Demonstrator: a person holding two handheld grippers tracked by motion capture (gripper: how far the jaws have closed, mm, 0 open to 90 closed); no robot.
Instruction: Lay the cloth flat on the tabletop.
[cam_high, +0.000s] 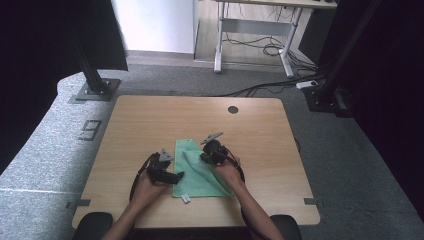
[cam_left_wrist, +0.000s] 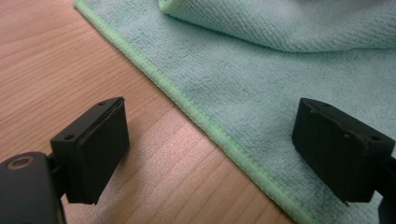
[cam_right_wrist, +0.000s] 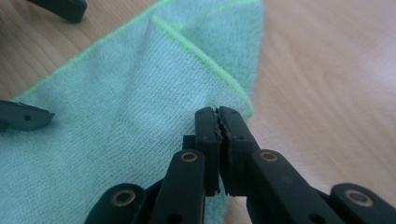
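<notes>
Left gripper (cam_left_wrist: 210, 154) jaws wide apart, straddling the green cloth's (cam_left_wrist: 280, 84) stitched edge on the wooden table (cam_left_wrist: 56, 60).

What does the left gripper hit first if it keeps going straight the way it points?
Probably the cloth: the left gripper is open, its jaws straddling the cloth's stitched edge, with a raised fold just beyond. Depth is unclear, so it may meet the table alongside.

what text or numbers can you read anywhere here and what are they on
"9": a large grey figure marked on the grey carpet left of the wooden table; from this side it reads as a 9, though it could be another digit seen upside down.
Small white tag at the near edge of the green cloth: too small to read.
No lettering shows on the left claw or the right claw.
</notes>
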